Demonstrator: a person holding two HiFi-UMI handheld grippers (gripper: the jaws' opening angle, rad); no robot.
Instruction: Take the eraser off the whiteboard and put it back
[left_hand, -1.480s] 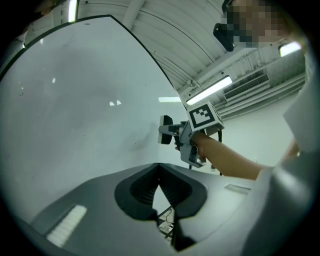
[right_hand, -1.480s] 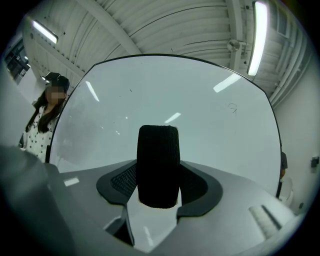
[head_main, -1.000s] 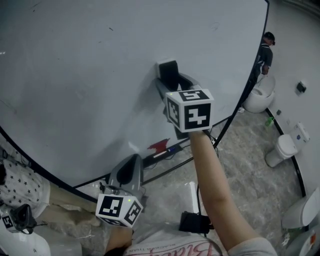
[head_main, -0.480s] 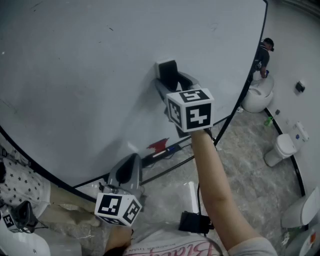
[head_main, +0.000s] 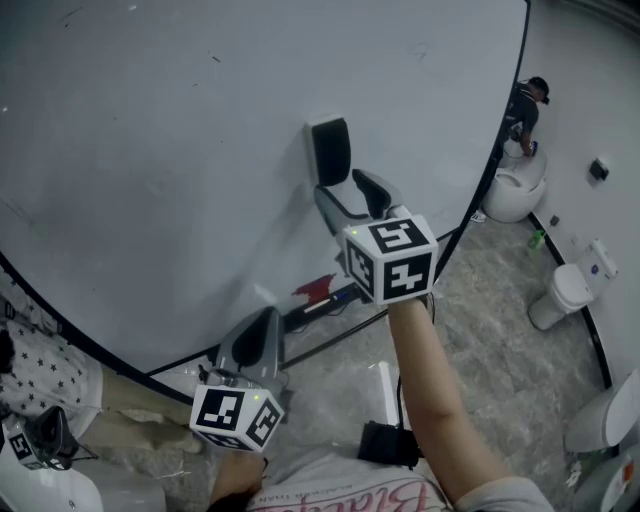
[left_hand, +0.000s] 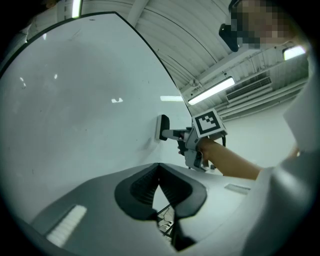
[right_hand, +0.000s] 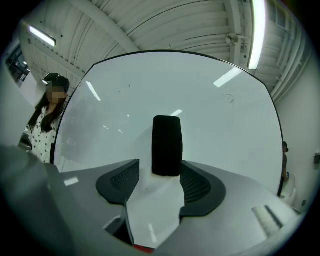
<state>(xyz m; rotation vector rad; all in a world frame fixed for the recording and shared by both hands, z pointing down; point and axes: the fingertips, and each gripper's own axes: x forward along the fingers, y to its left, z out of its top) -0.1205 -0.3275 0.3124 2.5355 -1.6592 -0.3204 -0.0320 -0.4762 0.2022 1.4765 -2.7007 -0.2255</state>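
The black eraser (head_main: 332, 150) with its white back sticks upright on the whiteboard (head_main: 150, 150). My right gripper (head_main: 352, 192) stands open just below it, a little off the board. In the right gripper view the eraser (right_hand: 167, 145) rises above the gripper (right_hand: 160, 172), its lower end level with the two fingertips and a gap showing on the left side. The left gripper view shows the eraser (left_hand: 163, 127) on the board with the right gripper (left_hand: 172, 134) just off it. My left gripper (head_main: 262, 335) hangs low near the board's bottom edge, shut and holding nothing; its pads (left_hand: 145, 187) meet at the tips.
A red object (head_main: 318, 290) and the stand's bars lie at the board's foot. White toilets (head_main: 520, 195) (head_main: 565, 298) stand on the floor at right, with a person (head_main: 528, 115) beside one. A person in star-print clothing (head_main: 30, 370) is at left. A black box (head_main: 385, 443) lies on the floor.
My right gripper has drawn back and down from the eraser, which has stayed on the board and now shows in full. The left gripper has barely moved.
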